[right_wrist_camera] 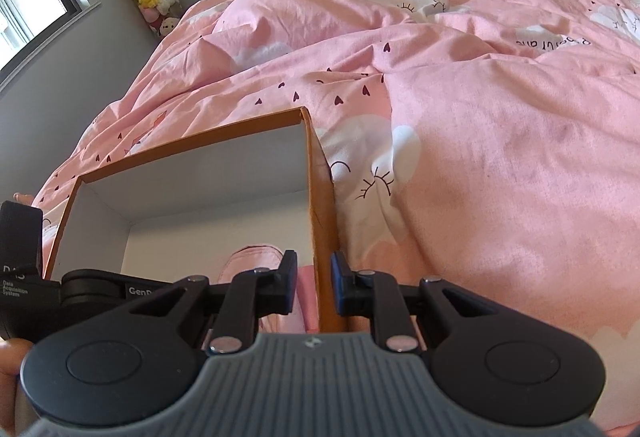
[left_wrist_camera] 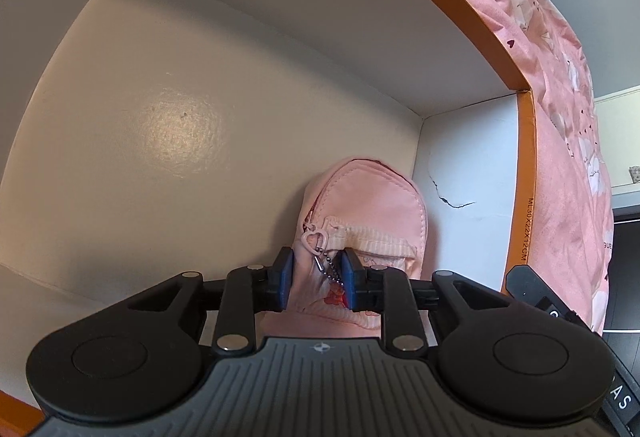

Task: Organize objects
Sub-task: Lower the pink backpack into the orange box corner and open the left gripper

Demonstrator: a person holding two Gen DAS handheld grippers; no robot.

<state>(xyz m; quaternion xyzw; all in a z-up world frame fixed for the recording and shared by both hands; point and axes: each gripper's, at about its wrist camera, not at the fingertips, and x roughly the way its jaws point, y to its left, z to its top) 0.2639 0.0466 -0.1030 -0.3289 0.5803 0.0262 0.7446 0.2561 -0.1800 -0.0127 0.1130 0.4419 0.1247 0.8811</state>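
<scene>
Left wrist view: left gripper clamped on pink pouch inside box.
Right gripper: fingers apart, straddling box wall.
Risk: box may slide on soft bedcover.

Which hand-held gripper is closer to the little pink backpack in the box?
Left. The left hand-held gripper straddles the pink backpack, fingers on either side. The right hand-held gripper straddles the box wall beside it.
</scene>
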